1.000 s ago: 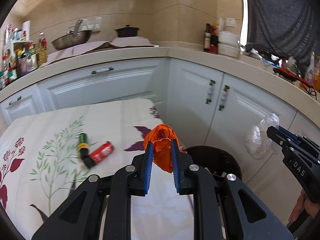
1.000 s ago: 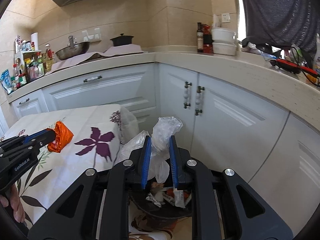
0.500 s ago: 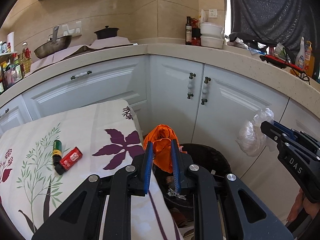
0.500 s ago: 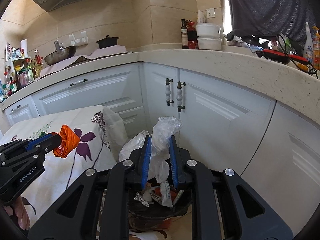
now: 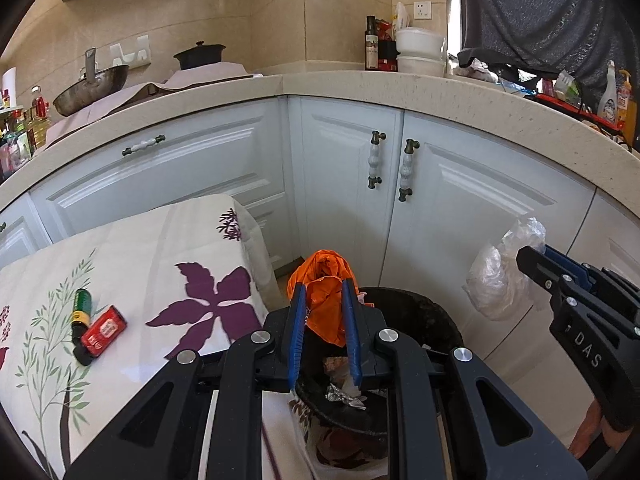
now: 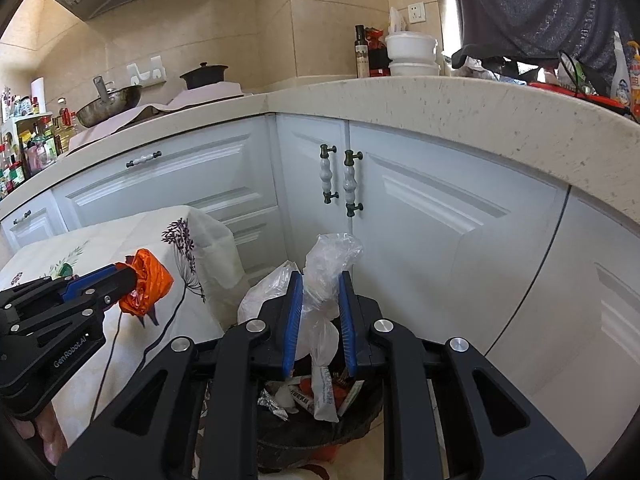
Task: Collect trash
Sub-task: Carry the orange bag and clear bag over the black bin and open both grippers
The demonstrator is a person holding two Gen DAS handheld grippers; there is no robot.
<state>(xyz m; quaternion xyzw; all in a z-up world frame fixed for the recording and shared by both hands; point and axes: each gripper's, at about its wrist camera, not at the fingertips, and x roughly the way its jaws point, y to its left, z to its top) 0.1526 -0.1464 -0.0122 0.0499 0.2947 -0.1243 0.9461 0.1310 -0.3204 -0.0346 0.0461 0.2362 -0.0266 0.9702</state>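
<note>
My left gripper is shut on a crumpled orange plastic bag, which hangs above the near rim of a black trash bin on the floor. My right gripper is shut on a clear plastic bag held over the same bin, where several wrappers lie inside. In the right wrist view the left gripper shows at the left with the orange bag. In the left wrist view the right gripper shows at the right with the clear bag.
A table with a floral cloth stands left of the bin, bearing a green-capped bottle and a red packet. White corner cabinets under a stone counter close off the space behind. A person's fingers hold the left tool.
Both grippers have moved right and a little down, from beside the table to above the bin, each still holding its bag. The bin's contents have come into view under both.
</note>
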